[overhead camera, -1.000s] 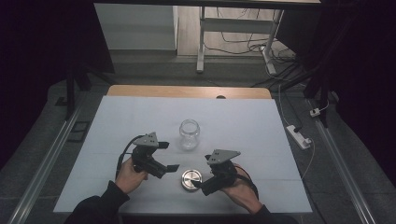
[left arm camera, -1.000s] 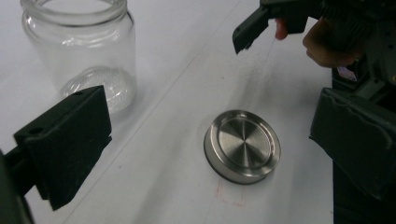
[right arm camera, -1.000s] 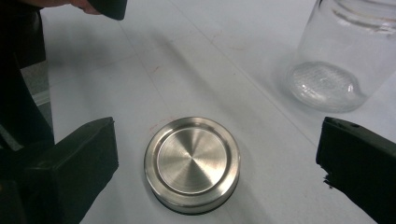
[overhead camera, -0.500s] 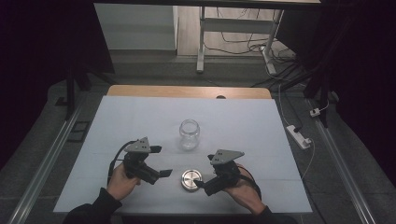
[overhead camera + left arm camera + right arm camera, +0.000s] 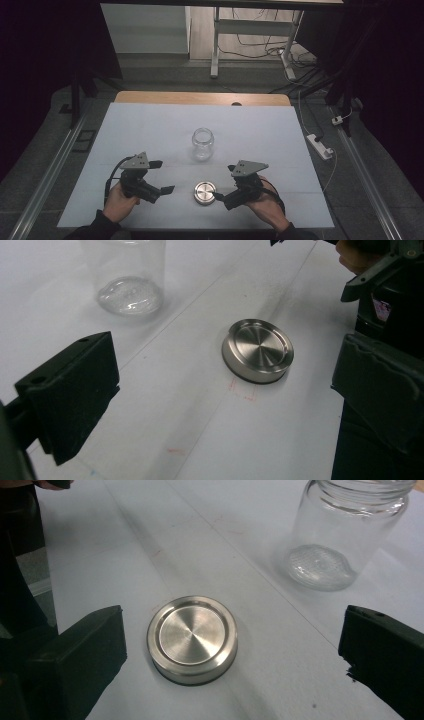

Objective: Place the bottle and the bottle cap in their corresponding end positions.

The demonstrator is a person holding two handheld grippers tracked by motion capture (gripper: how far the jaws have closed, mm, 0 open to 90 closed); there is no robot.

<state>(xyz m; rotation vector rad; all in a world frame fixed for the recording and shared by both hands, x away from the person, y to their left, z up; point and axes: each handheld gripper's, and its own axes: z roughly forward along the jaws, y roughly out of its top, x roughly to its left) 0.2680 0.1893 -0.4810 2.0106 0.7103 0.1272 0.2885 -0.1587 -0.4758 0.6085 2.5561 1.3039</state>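
Lid (image 5: 204, 192) lay flat near the jar (image 5: 202, 144); we had right gripper (image 5: 220, 196) nearest, jaws wide, empty, left gripper (image 5: 161, 176) likewise.

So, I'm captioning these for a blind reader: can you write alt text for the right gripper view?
A round metal lid lies flat on a white table between the wide-open black jaws of the right gripper, untouched. An empty, open glass jar stands upright behind it to the right.

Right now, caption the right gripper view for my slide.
Open right gripper frames a steel lid lying flat beside an open glass jar.
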